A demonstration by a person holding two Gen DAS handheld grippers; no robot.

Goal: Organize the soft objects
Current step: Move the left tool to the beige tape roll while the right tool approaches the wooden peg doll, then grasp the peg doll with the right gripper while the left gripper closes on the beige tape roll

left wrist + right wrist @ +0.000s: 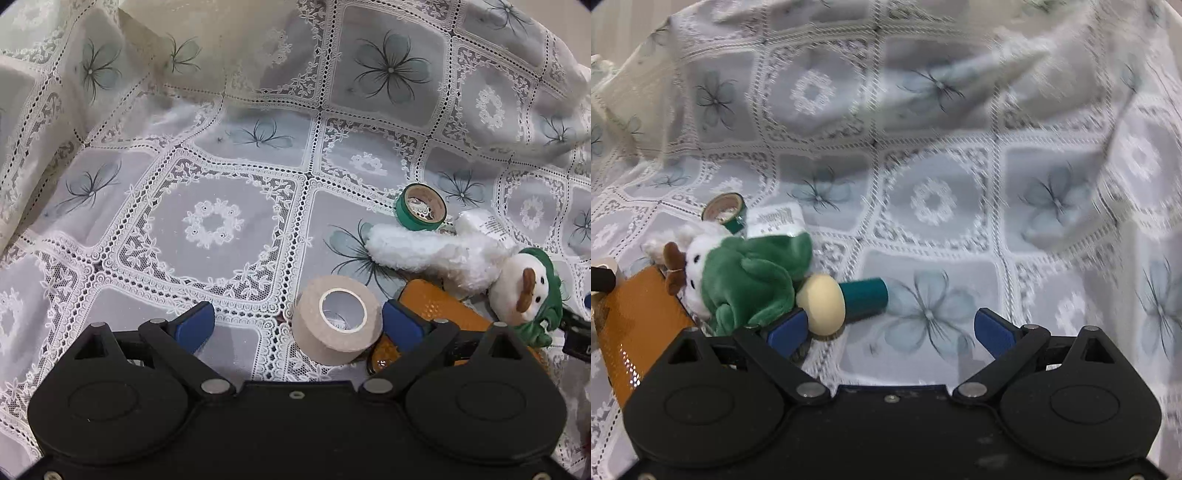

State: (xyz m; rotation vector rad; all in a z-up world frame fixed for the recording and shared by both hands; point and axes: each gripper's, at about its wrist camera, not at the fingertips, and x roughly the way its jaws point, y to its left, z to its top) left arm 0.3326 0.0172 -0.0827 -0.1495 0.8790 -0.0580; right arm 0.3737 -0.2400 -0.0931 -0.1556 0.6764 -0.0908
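My left gripper [299,325] is open, and a beige tape roll [336,325] lies on its side between the fingers, close to the right pad and far from the left one. Beyond it a white plush toy with a green hood [461,258] lies partly over a flat orange piece [443,310]. My right gripper [890,328] stands open over bare cloth with nothing between its fingers. Just left of its left finger lie the same plush toy [750,280] and a cream-capped toy mushroom with a teal stem [827,299]. The right wrist view is blurred.
A lace tablecloth [214,221] with flower prints covers the surface and rises in folds at the back. A green tape roll [421,208] [726,210] stands behind the plush toy. The flat orange piece [639,321] reaches under the toy's left side.
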